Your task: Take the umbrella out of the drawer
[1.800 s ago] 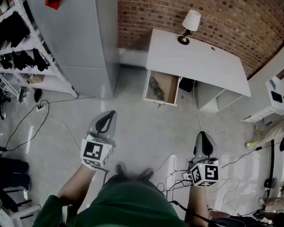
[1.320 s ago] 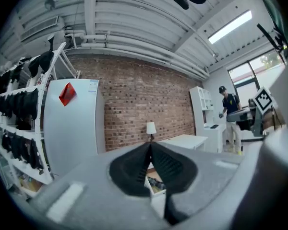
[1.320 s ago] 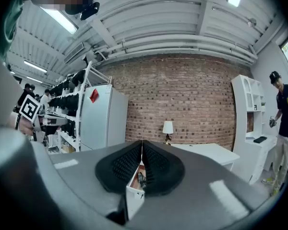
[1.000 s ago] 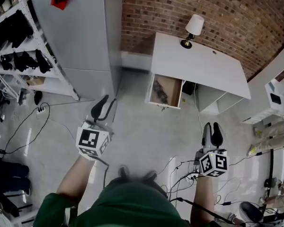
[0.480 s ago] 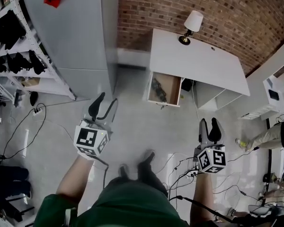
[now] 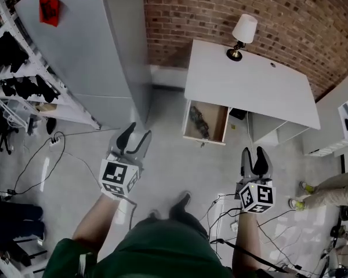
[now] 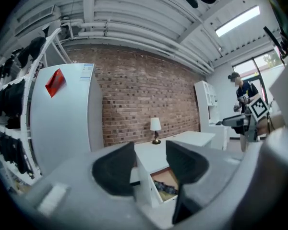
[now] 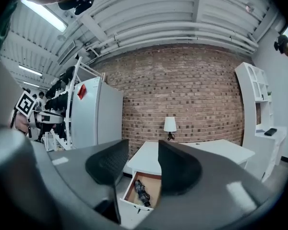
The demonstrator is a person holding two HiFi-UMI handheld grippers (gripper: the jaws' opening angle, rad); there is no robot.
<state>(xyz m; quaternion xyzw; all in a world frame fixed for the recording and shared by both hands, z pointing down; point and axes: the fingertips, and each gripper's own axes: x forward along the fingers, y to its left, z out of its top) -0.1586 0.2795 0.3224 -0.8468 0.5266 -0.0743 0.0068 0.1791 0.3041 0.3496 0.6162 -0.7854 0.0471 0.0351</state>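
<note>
Umbrella (image 6: 199, 121): folded, dark, lying in the open drawer (image 6: 216, 126) under the white tabletop (image 6: 249, 91). Left tongs (image 6: 138, 134) and right tongs (image 6: 253, 155): jaws just opening, spread, nothing between. Both well short of the drawer.

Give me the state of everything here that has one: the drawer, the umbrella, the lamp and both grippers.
drawer: pulled open
umbrella: folded, lying in the drawer
lamp: upright on the desk
left gripper: open, fingers have just been opening, nothing between them
right gripper: open, fingers have just been opening, nothing between them
</note>
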